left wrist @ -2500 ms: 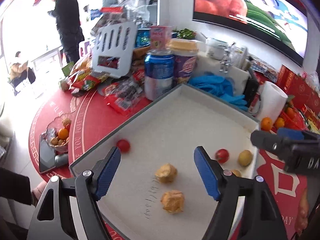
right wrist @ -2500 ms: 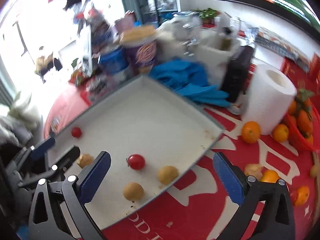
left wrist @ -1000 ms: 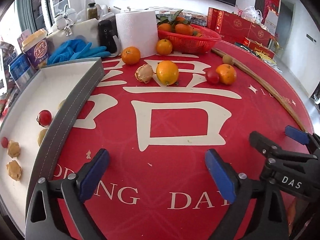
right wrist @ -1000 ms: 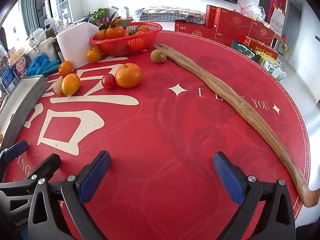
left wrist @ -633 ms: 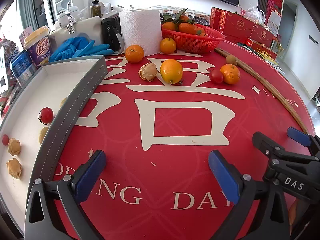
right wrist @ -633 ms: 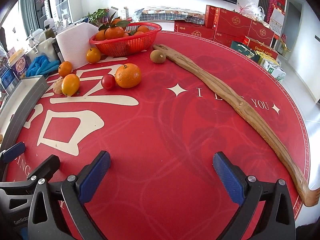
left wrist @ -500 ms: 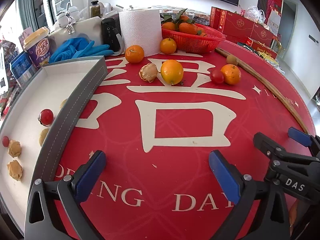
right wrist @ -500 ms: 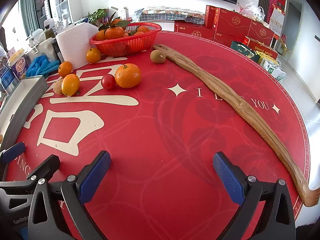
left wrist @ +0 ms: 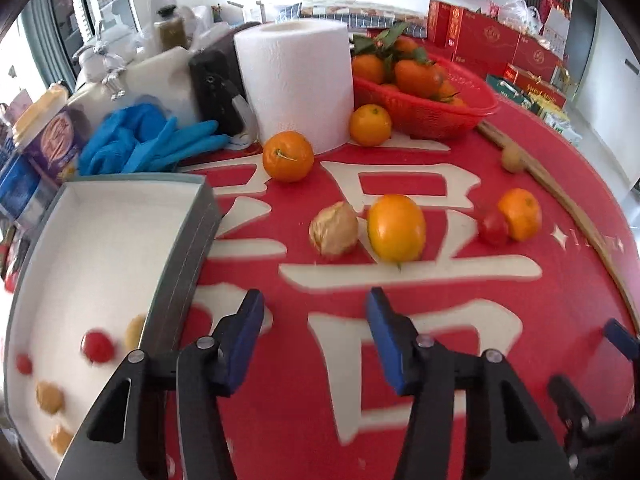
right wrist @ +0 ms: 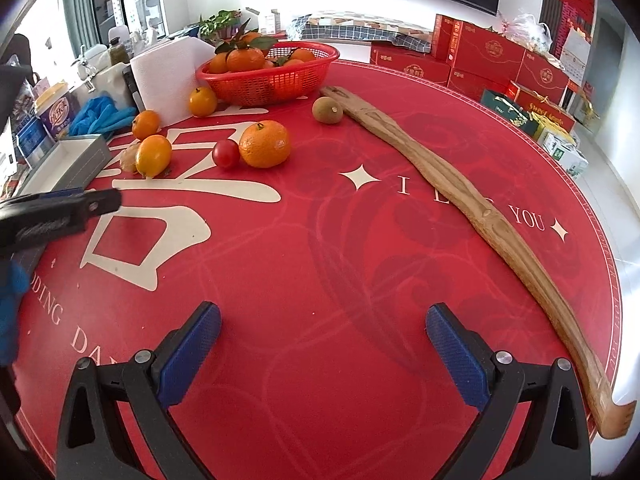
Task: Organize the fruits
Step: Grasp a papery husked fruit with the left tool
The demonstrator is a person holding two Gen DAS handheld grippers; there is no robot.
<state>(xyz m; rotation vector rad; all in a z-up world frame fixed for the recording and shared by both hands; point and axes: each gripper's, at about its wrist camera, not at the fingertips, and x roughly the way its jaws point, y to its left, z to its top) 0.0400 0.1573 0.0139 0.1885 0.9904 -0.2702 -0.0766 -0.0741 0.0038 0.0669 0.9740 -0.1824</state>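
Note:
On the red round table, a pale brown wrinkled fruit (left wrist: pixel 334 229) lies against a yellow-orange fruit (left wrist: pixel 396 227). My left gripper (left wrist: pixel 316 322) hovers just short of them, its jaws closing with nothing between them. To the right sit a cherry tomato (left wrist: pixel 493 227) and a tangerine (left wrist: pixel 520 214). The white tray (left wrist: pixel 176 256) on the left holds several small fruits, blurred. My right gripper (right wrist: pixel 323 340) is open over bare red cloth, far from the fruits (right wrist: pixel 265 143).
A red basket of tangerines (left wrist: pixel 424 92), a paper towel roll (left wrist: pixel 296 76), blue gloves (left wrist: pixel 148 144) and two loose oranges (left wrist: pixel 288 156) stand at the back. A long wooden stick (right wrist: pixel 472 216) crosses the right side, with a kiwi (right wrist: pixel 328 109) by its far end.
My left gripper has moved forward towards the wrinkled fruit and the yellow-orange fruit, and its jaws have narrowed. The right gripper has stayed in place.

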